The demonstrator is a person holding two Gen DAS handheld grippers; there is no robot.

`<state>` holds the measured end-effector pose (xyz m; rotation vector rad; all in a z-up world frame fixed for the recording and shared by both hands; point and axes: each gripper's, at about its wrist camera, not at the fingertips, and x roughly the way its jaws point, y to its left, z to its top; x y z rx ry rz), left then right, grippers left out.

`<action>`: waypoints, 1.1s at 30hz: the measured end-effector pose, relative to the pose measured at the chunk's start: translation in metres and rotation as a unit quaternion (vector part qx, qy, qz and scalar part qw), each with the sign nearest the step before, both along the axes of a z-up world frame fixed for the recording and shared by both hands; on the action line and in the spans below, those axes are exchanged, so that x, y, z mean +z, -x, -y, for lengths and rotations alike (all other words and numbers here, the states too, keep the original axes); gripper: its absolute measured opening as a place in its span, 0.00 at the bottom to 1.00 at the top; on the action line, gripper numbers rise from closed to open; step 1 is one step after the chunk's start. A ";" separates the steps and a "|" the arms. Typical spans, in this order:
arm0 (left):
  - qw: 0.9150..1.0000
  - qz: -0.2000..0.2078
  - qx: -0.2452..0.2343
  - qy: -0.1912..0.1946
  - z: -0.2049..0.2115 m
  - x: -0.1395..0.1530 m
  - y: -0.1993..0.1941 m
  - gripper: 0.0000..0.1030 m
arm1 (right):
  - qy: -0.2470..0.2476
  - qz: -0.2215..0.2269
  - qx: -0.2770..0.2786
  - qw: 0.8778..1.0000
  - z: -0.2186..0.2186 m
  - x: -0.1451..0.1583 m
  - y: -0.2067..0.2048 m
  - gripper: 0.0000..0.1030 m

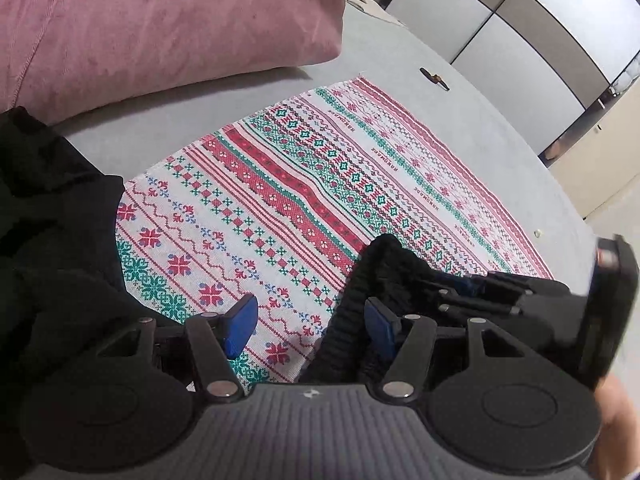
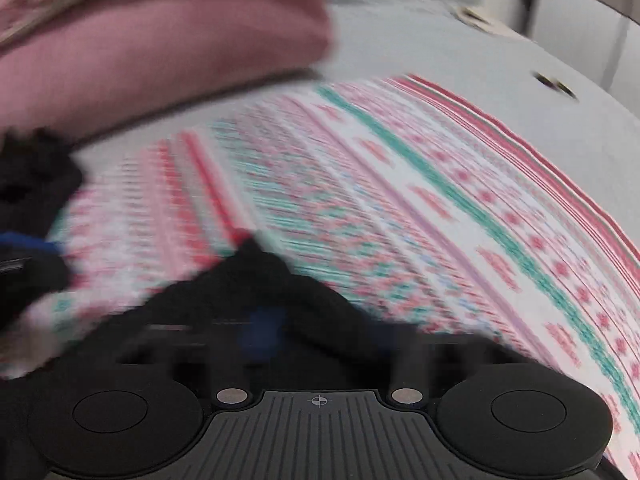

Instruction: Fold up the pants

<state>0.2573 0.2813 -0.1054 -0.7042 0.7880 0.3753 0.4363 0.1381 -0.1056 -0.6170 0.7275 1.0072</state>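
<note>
The black pants lie bunched at the left of the left wrist view on a patterned red, green and white cloth. Their ribbed waistband rises at the right, over the right gripper's fingers. My left gripper is open, its blue pads apart above the cloth, with nothing between them. The right wrist view is blurred by motion. There my right gripper looks shut on a peak of black pants fabric lifted over the cloth.
A large pink pillow lies at the back left on the grey bed surface. A small dark object lies on the bed beyond the cloth. Pale cupboard panels stand at the far right.
</note>
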 end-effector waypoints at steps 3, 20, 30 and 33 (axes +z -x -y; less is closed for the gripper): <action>1.000 0.006 0.007 0.000 -0.005 0.002 0.003 0.75 | 0.051 0.119 0.016 0.991 -0.016 0.000 0.049 0.09; 0.982 0.072 -0.054 0.166 -0.004 0.005 0.020 0.78 | -0.083 0.180 -0.154 0.968 0.072 0.012 0.214 0.05; 0.971 0.076 -0.121 0.190 0.049 -0.004 0.030 0.95 | -0.108 0.106 -0.215 0.965 0.073 -0.009 0.202 0.06; 0.984 0.050 -0.104 0.139 0.064 -0.007 0.023 0.82 | -0.118 0.093 -0.220 0.964 0.077 -0.011 0.206 0.10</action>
